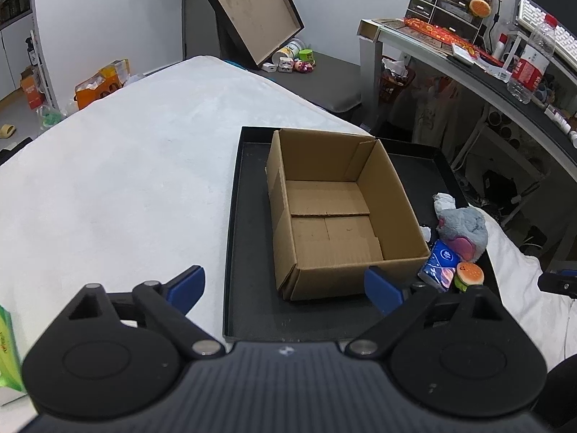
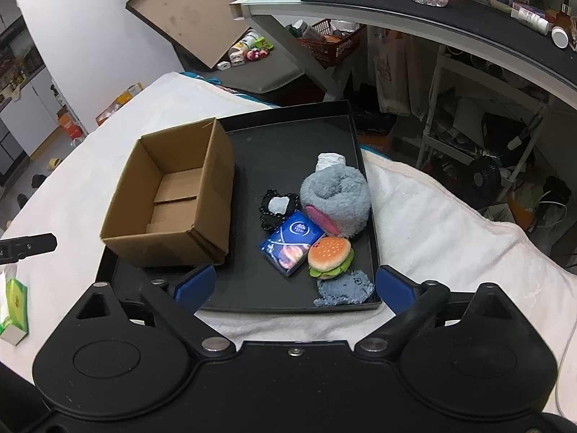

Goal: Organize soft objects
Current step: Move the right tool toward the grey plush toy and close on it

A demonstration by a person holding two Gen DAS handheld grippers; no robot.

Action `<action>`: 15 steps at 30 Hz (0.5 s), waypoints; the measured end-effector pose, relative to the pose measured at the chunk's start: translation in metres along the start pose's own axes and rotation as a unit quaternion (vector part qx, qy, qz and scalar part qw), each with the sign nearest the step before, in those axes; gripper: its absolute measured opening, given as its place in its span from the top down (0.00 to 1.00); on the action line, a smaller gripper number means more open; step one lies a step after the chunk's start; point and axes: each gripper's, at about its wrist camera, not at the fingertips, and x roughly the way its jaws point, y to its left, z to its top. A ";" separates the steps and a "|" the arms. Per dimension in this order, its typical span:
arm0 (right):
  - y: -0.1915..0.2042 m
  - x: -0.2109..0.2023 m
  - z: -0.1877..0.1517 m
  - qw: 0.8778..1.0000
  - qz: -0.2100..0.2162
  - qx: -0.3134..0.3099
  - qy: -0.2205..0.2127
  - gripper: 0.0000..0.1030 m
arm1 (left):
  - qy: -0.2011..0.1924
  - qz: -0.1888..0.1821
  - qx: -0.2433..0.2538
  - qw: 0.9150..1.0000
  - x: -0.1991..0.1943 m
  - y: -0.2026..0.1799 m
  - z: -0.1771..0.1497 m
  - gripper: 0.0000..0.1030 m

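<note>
An open empty cardboard box (image 1: 335, 213) (image 2: 173, 195) stands on a black tray (image 1: 249, 303) (image 2: 288, 144) on a white bed. Right of the box lie a grey plush (image 2: 335, 198) (image 1: 465, 225), a blue tissue pack (image 2: 292, 241) (image 1: 440, 263), a burger plush (image 2: 330, 256) (image 1: 468, 274), a small grey-blue plush (image 2: 346, 288) and a black lacy item (image 2: 276, 209). My left gripper (image 1: 285, 288) is open and empty before the box's near side. My right gripper (image 2: 295, 285) is open and empty above the tray's near edge.
A green tissue box (image 2: 14, 310) (image 1: 7, 353) sits on the bed at the left. A cluttered desk (image 2: 432, 11) (image 1: 468, 54) stands to the right, with a water bottle (image 1: 530, 61). A flat box lid (image 1: 249, 7) leans on the far wall.
</note>
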 end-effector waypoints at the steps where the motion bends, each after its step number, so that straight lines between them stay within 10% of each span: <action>1: -0.002 0.003 0.002 1.000 0.000 0.001 0.002 0.10 | 0.000 0.001 0.000 1.000 0.004 -0.001 0.001 0.08; 15: -0.016 0.041 0.017 1.000 -0.011 0.013 0.023 0.12 | 0.011 0.021 -0.004 1.000 0.051 -0.009 0.014 0.18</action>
